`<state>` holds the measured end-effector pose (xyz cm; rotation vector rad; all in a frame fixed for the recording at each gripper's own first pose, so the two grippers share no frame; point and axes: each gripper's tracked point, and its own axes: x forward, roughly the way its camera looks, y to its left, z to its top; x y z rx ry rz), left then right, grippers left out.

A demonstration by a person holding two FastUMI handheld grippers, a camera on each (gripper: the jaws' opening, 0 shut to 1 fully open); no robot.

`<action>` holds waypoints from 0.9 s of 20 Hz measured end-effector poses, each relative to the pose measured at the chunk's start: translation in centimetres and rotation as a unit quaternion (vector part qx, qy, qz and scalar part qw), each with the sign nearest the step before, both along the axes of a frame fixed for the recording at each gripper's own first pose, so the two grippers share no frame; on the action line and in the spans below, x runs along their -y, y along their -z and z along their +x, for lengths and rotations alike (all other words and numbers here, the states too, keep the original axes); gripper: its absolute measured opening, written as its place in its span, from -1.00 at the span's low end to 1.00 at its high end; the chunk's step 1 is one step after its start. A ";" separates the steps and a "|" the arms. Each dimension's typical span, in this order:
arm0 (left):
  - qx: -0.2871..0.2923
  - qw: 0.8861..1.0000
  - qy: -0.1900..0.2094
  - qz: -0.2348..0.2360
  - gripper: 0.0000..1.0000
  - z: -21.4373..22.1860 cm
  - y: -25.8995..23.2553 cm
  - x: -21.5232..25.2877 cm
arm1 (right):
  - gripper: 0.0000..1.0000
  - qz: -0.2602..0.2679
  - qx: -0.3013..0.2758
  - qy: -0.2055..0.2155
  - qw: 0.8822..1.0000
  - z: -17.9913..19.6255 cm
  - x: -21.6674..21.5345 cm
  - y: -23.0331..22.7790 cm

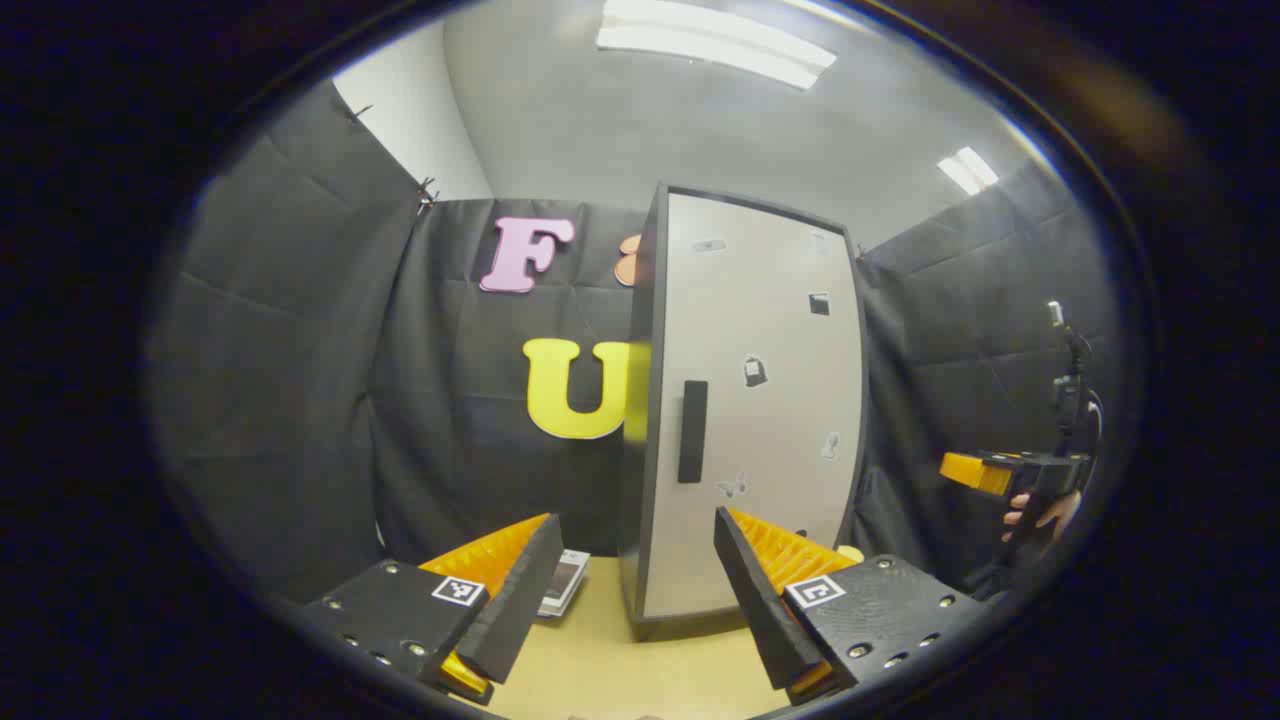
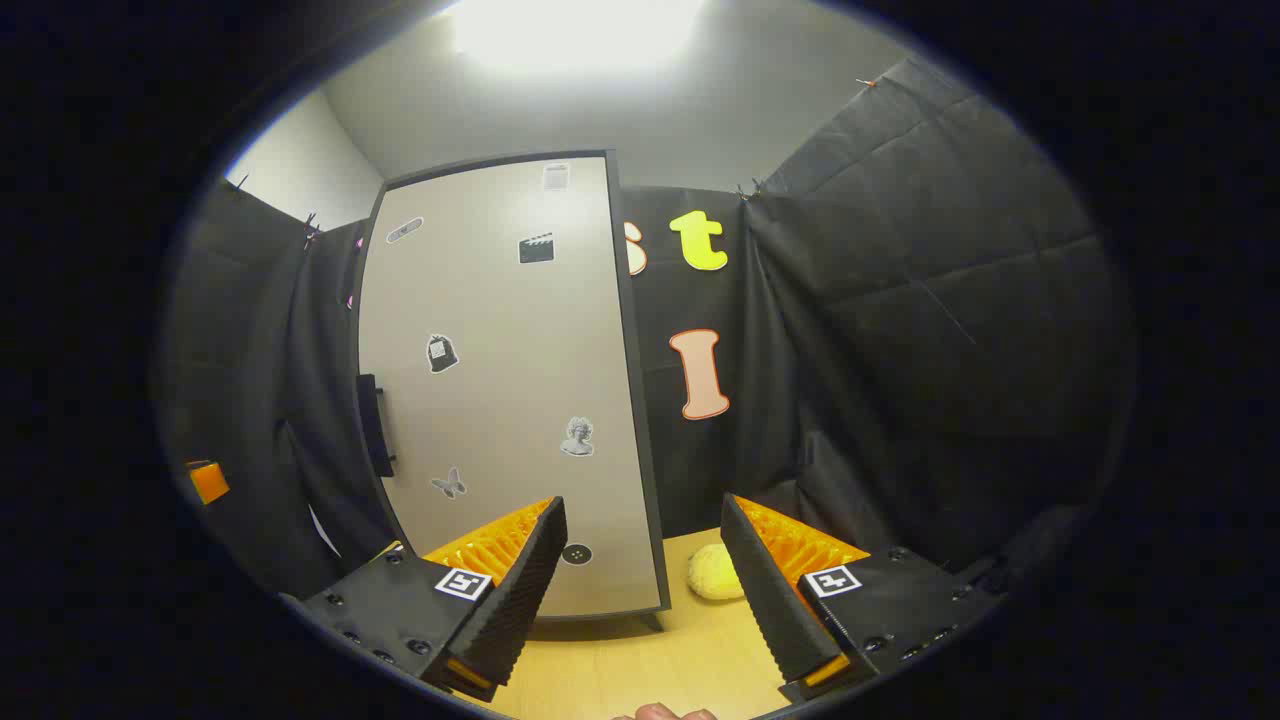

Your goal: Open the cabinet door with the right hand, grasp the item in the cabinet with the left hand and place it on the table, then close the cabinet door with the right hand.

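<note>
Left gripper view: one cabinet (image 1: pixel 750 400) stands on the table (image 1: pixel 600 660), door closed, contents hidden. Both the left gripper (image 1: pixel 630 590) and right gripper (image 2: pixel 640 590) are released, grasping nothing. One yellow item (image 2: pixel 715 578) lies beside the cabinet's corner.

Cabinet (image 1: pixel 750 400) stands upright ahead of your left claw (image 1: pixel 635 590), pale door (image 2: pixel 500 380) closed, dark vertical handle (image 1: pixel 692 431) on its front. Ahead-left of your right claw (image 2: pixel 640 590).

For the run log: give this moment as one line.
tall grey cabinet door: shut | black handle: untouched | left gripper: open | right gripper: open | yellow round item: on wooden table
</note>
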<state>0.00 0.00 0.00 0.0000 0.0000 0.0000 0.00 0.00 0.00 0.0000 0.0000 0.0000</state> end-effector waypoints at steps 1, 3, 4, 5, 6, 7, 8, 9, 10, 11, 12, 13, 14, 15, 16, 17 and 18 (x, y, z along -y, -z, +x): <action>-0.001 1.000 0.002 0.006 0.80 -0.1 0.0 0.2 | 0.96 -0.002 0.001 0.001 1.000 0.1 0.0 0.0; -0.003 1.000 -0.002 0.021 0.93 0.1 0.2 0.3 | 0.95 -0.002 0.000 -0.004 1.000 0.3 -0.5 0.1; -0.004 1.000 -0.002 0.026 0.87 0.2 0.3 0.5 | 0.95 -0.007 0.000 -0.006 1.000 0.4 -0.7 0.1; -0.004 1.000 -0.001 0.027 0.87 0.3 0.3 0.7 | 0.95 -0.015 0.001 -0.008 1.000 0.5 -0.9 0.1; -0.003 1.000 0.005 0.021 0.87 0.4 0.3 1.2 | 0.95 -0.022 0.002 -0.015 1.000 0.7 -1.4 -0.1; -0.002 1.000 0.009 0.013 0.87 0.5 0.1 1.5 | 0.95 -0.028 0.006 -0.020 0.999 0.8 -1.8 -0.2; -0.003 1.000 0.006 0.006 0.87 0.5 0.2 1.3 | 0.95 -0.034 0.011 -0.025 0.999 1.0 -2.2 -0.6; -0.005 1.000 0.002 0.004 0.87 0.6 0.1 1.2 | 0.95 -0.037 0.015 -0.032 0.999 1.2 -2.6 -0.6; -0.006 1.000 -0.002 0.004 0.87 0.5 0.2 1.1 | 0.94 -0.037 0.015 -0.039 0.998 1.4 -3.1 -0.7; -0.008 1.000 -0.007 0.006 0.80 0.4 0.3 1.0 | 0.95 -0.037 0.012 -0.049 0.998 1.6 -3.7 -0.6; -0.010 1.000 -0.013 0.009 0.87 0.3 0.3 0.9 | 0.95 -0.036 0.008 -0.058 0.998 2.0 -4.2 -0.5; -0.009 1.000 -0.020 0.013 0.87 0.0 0.2 0.8 | 0.95 -0.037 0.004 -0.066 0.997 2.3 -4.6 -0.4; -0.008 0.999 -0.026 0.017 0.87 -0.3 0.3 0.7 | 0.95 -0.039 0.001 -0.073 0.997 2.6 -4.9 -0.4; -0.007 0.999 -0.034 0.023 0.87 -0.7 0.3 0.5 | 0.95 -0.042 0.000 -0.077 0.996 3.0 -5.3 -0.4; -0.008 0.999 -0.044 0.030 0.87 -1.1 0.4 0.1 | 0.95 -0.044 0.000 -0.080 0.996 3.4 -5.6 -0.6; -0.011 0.998 -0.052 0.033 0.80 -1.5 0.6 -0.1 | 0.95 -0.043 -0.003 -0.084 0.995 3.7 -5.9 -0.6; -0.015 0.998 -0.058 0.034 0.87 -1.8 1.1 -0.1 | 0.95 -0.040 -0.006 -0.090 0.995 3.9 -6.4 -0.6</action>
